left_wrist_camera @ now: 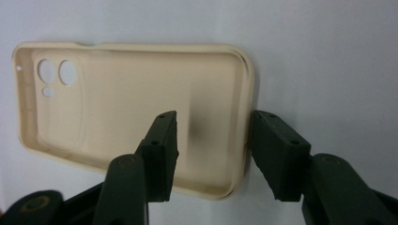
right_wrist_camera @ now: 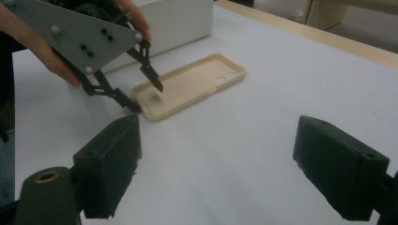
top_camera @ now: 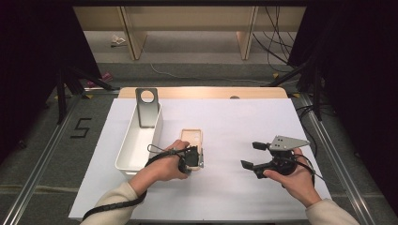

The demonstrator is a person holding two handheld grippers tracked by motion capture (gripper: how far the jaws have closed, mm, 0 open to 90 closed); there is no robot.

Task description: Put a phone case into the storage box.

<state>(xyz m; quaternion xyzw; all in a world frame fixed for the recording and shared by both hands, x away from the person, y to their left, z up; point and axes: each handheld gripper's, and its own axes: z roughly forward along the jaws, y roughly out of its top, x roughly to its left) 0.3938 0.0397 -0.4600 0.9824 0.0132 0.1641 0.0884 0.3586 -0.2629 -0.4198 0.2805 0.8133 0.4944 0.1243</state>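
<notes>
A white sheet (top_camera: 244, 140) covers the table; a white rectangular bin (top_camera: 136, 140) stands at its left. The beige phone case (left_wrist_camera: 131, 108), smooth and hollow side up, lies beside the bin. The left gripper (left_wrist_camera: 213, 140) straddles its end wall, jaws apparently not yet pressing. The right gripper (right_wrist_camera: 216, 164) hangs wide open, empty.

hidden: phone case (top_camera: 192, 140) near end, under left gripper (top_camera: 192, 158)
</notes>
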